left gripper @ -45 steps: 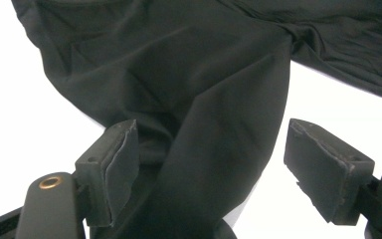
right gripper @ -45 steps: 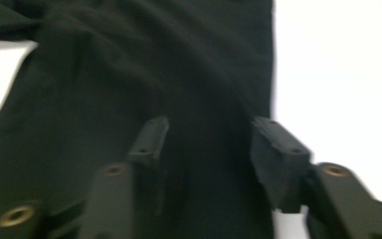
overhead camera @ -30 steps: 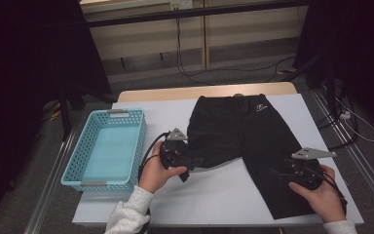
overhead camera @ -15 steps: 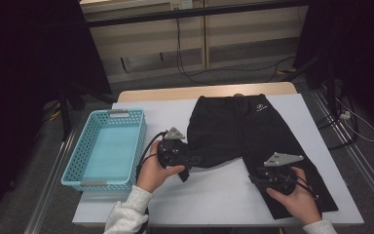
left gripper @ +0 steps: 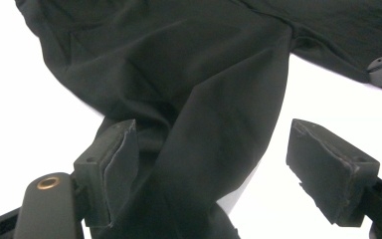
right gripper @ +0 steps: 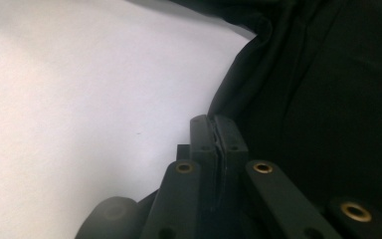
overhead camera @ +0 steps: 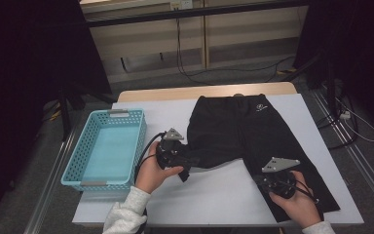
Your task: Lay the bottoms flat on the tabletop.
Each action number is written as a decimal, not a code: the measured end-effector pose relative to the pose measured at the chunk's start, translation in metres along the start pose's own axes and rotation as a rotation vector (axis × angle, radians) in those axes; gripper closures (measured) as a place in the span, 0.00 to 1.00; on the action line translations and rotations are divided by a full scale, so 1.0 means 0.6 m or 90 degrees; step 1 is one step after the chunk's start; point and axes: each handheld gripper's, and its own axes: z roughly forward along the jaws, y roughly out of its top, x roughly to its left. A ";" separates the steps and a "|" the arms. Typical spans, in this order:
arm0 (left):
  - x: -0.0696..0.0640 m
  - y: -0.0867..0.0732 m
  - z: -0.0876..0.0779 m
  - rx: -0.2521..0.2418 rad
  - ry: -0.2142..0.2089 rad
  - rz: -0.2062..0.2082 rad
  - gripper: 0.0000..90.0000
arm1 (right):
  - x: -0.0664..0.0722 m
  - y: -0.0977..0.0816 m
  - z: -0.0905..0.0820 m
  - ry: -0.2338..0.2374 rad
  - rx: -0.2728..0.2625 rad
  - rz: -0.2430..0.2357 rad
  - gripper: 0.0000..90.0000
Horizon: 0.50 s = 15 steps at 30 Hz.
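Right gripper view shows the right gripper (right gripper: 218, 130) with jaws just closed at the inner edge of one leg of the black shorts (overhead camera: 243, 131); whether fabric is pinched, I cannot tell. The left gripper (left gripper: 214, 164) stands wide, the other leg's soft, creased cloth bunched between unpressing pads. Shorts lie on the smooth white table (overhead camera: 214, 195) beside a perforated blue basket (overhead camera: 78, 165)

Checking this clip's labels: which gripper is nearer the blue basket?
Left. The left gripper sits just right of the basket, at the shorts' folded-in leg. The right gripper is farther right, at the other leg's inner edge near the table's front.
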 end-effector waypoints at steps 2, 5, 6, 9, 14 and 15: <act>-0.006 -0.001 -0.002 -0.009 -0.006 0.006 0.25 | 0.001 0.000 0.000 0.005 0.002 -0.004 0.98; -0.012 0.000 -0.005 -0.011 -0.007 0.011 0.24 | 0.003 0.001 -0.001 0.013 0.003 -0.005 0.98; -0.012 -0.001 -0.006 -0.012 -0.005 0.010 0.24 | 0.003 0.000 -0.001 0.014 0.003 -0.003 0.98; -0.006 -0.008 -0.006 -0.003 0.001 0.004 0.24 | 0.003 -0.002 -0.003 0.017 0.003 -0.006 0.96; -0.001 -0.017 -0.008 0.008 0.006 -0.010 0.23 | 0.004 -0.002 -0.003 0.029 0.003 -0.009 0.96; -0.001 -0.017 -0.009 0.006 0.006 -0.011 0.23 | 0.005 -0.002 -0.003 0.030 0.004 -0.009 0.95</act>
